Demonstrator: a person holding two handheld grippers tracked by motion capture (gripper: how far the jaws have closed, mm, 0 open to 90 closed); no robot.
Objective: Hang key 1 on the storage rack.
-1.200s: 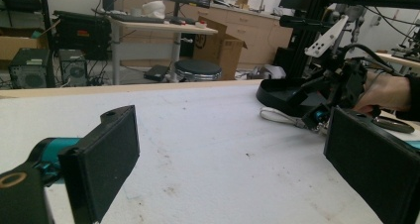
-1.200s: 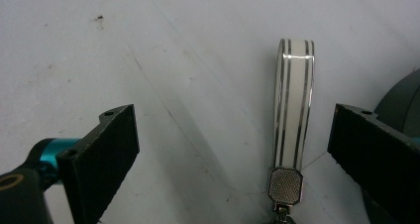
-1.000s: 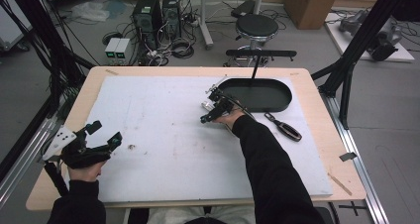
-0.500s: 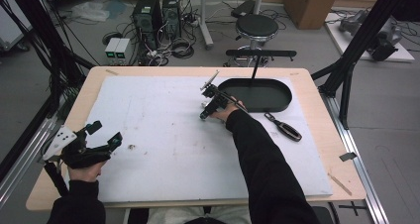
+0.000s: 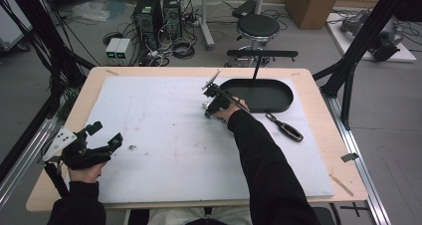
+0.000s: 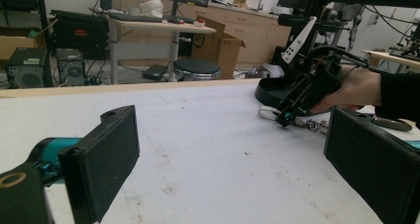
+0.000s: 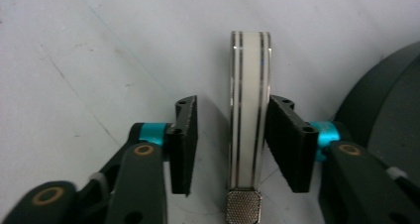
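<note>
A cream-white band (image 7: 250,110) with thin dark stripes and a metal mesh end lies on the white mat (image 5: 164,135), just left of the black tray. My right gripper (image 7: 233,105) points down over it with the band between its jaws. The jaws have just been closing: the right pad (image 7: 287,140) rests against the band's edge, while the left pad (image 7: 184,140) stands a gap away. In the high view the right gripper (image 5: 208,107) is at mid-table. My left gripper (image 5: 106,132) hovers open and holds nothing near the table's left edge; its own view shows its wide-apart pads (image 6: 106,159).
A black oval tray (image 5: 282,104) sits at the back right with a black stand (image 5: 261,53) over it. A black-handled tool (image 5: 284,128) lies in front of the tray. A small speck of debris (image 5: 132,147) lies near the left gripper. Stool and computers stand beyond the table.
The right gripper's jaws have narrowed around the band, and the hand has shifted only slightly. The left gripper has stayed where it was.
</note>
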